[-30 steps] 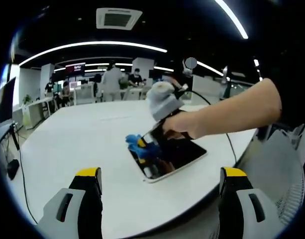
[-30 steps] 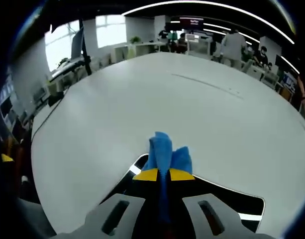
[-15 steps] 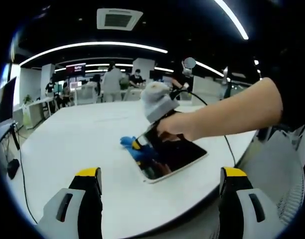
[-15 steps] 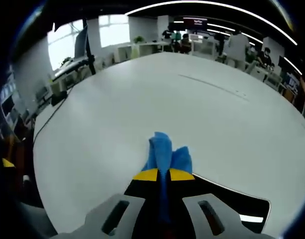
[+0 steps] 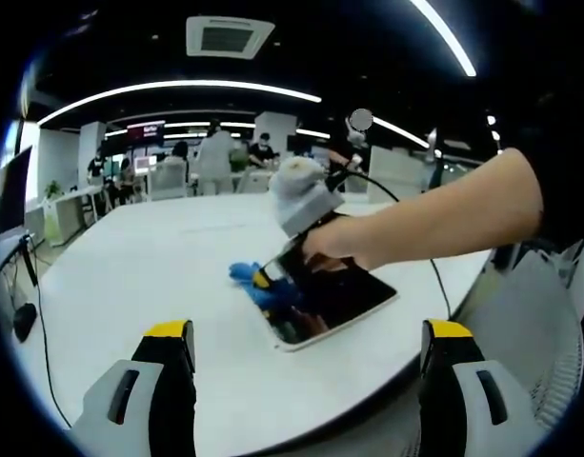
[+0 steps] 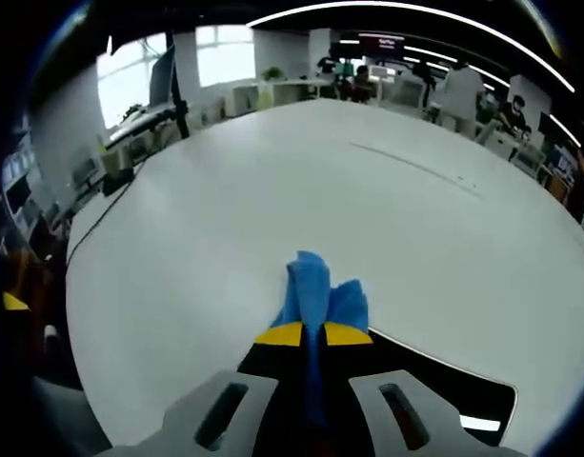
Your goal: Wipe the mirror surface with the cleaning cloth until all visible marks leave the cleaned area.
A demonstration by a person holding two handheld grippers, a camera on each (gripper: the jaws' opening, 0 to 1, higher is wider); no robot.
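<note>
A rectangular mirror (image 5: 334, 300) with a white edge lies flat on the white table (image 5: 158, 276), its dark glass reflecting the ceiling. My right gripper (image 6: 312, 333) is shut on a blue cleaning cloth (image 6: 315, 286), pressed at the mirror's (image 6: 444, 386) far-left corner. In the left gripper view that same gripper (image 5: 265, 278), held by a person's hand (image 5: 339, 238), holds the cloth (image 5: 253, 281) at the mirror's left edge. My left gripper (image 5: 309, 338) stands open well short of the mirror, with nothing between its yellow-tipped fingers (image 5: 168, 333).
A black cable (image 5: 434, 276) runs off the table's right edge. A mesh chair (image 5: 539, 324) stands at the right. Desks, monitors and several people fill the office behind the table. A stand with cables (image 6: 168, 86) is at the table's far left.
The right gripper and cloth slid from the middle of the mirror's left part to its left edge a second ago, then held there. The left gripper has not moved.
</note>
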